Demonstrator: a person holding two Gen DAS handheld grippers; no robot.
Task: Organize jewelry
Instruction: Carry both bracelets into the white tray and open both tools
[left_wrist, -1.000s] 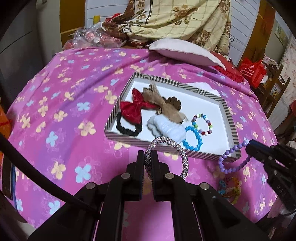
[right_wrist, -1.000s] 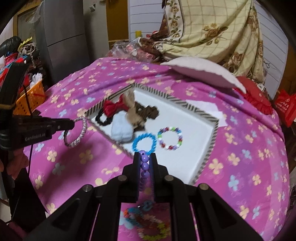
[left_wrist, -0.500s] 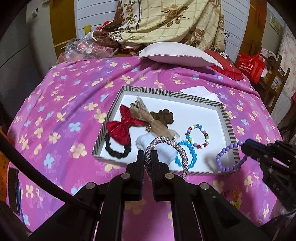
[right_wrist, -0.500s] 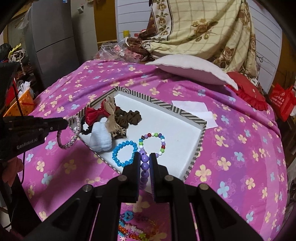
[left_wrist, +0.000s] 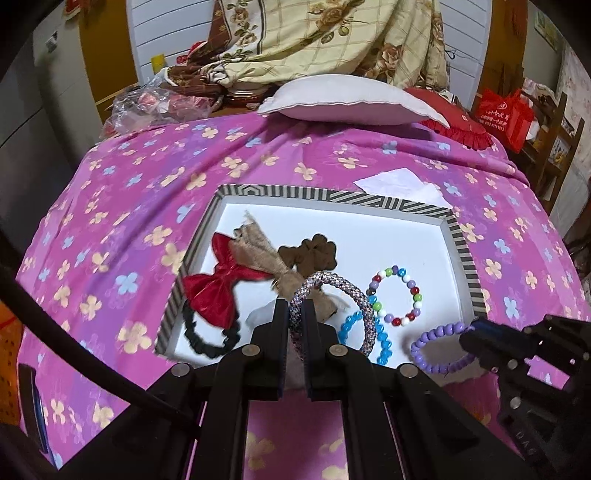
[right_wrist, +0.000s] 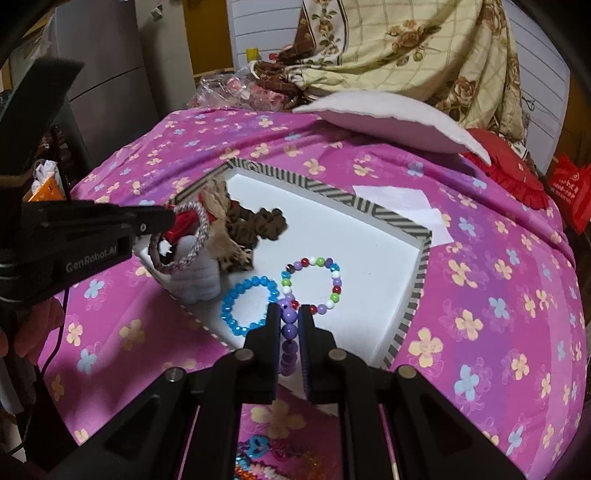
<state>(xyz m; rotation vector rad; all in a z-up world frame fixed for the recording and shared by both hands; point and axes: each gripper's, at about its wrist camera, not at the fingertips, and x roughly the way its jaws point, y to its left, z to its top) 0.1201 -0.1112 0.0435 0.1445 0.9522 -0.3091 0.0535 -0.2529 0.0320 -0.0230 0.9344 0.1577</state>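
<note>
My left gripper is shut on a braided silver-pink bangle, held over the near left part of the striped-rim white tray. From the right wrist view the same bangle hangs off the left gripper above the hair ties. My right gripper is shut on a purple bead bracelet, over the tray's near edge; in the left wrist view that bracelet dangles from the right gripper. In the tray lie a red bow, a blue bracelet and a multicoloured bracelet.
The tray sits on a pink flowered bedspread. A pale pillow and a red cushion lie behind it, and a white paper rests by the far rim. More bead jewelry lies on the spread below my right gripper.
Both grippers have moved forward over the tray with their bracelets still held. The tray now sits closer and lower in both views.
</note>
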